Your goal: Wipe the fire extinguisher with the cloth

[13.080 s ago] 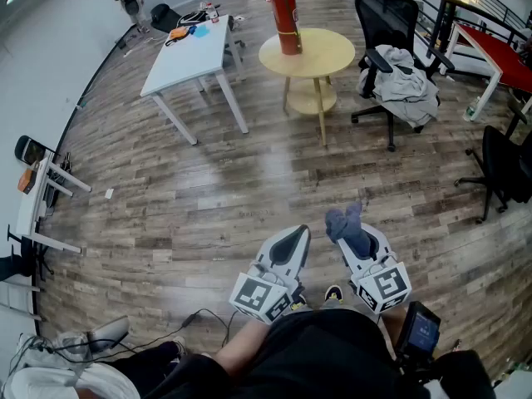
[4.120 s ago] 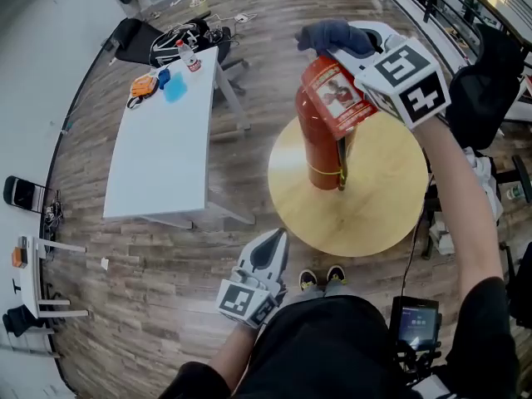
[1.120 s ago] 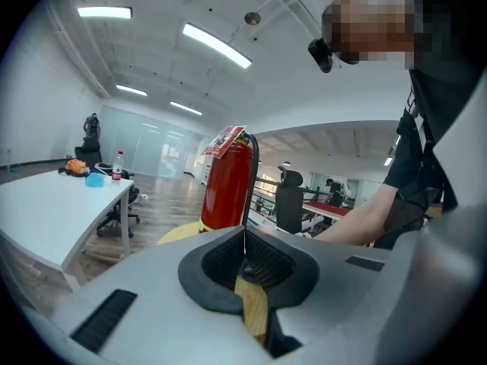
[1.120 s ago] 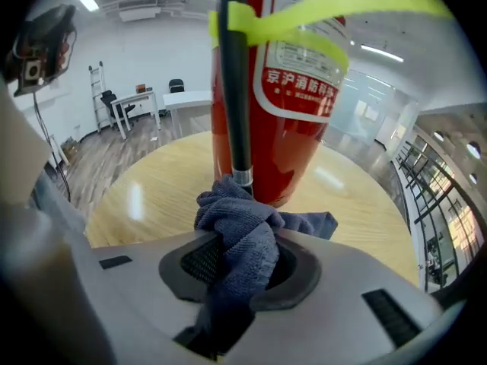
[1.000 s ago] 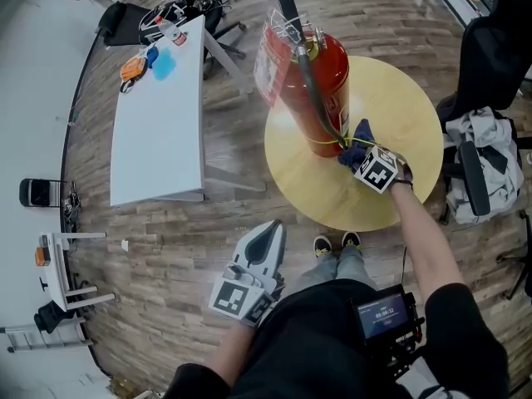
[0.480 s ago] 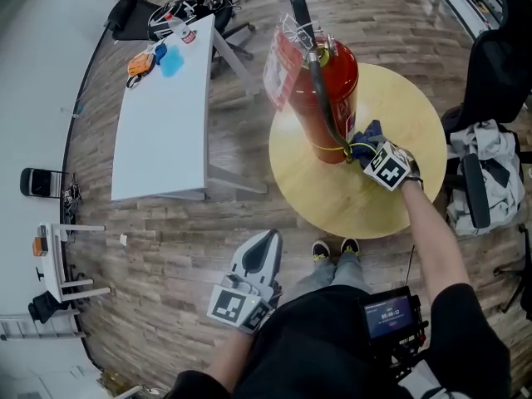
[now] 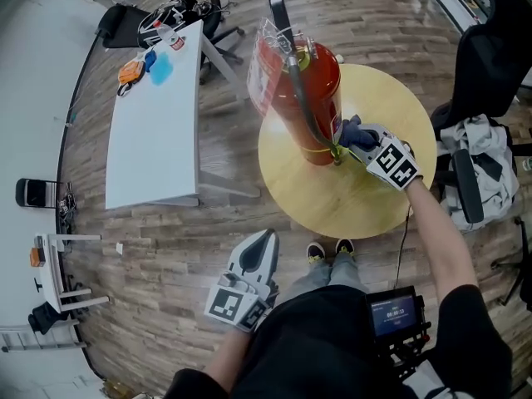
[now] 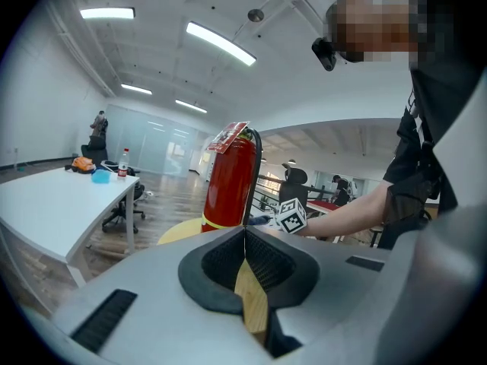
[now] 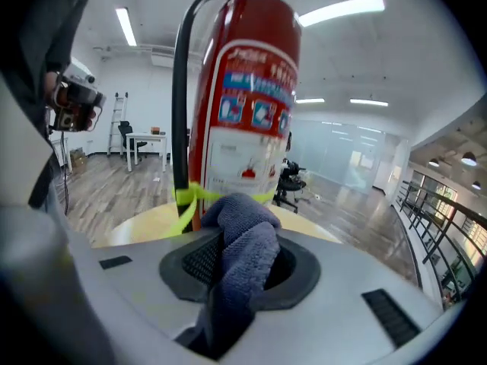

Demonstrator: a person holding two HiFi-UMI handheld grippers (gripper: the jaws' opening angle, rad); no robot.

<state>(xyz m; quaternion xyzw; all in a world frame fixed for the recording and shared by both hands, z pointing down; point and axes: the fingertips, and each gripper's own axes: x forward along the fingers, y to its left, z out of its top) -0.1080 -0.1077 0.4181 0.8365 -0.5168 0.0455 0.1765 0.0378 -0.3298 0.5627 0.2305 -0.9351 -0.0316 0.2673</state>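
Wiping step: right gripper (image 7: 359, 140) clamps blue cloth (image 9: 242, 242) at fire extinguisher (image 7: 298, 98) base, mid round table (image 7: 374, 198); left gripper (image 8: 245, 261) closed, empty. Next: sweep upward.

I log the fire extinguisher (image 7: 309, 98) body as glossy red-painted metal, its printed label (image 9: 243, 139) smooth with a slight sheen, its hose (image 9: 180, 90) matt black. The cloth (image 9: 245, 238) is blue-grey, coarse-looped and matt. The round counter (image 7: 374, 202) is pale, smooth wood. The left tool (image 8: 245, 263) and right tool (image 9: 240, 271) have matt grey plastic shells and ribbed black pads (image 8: 221, 261).
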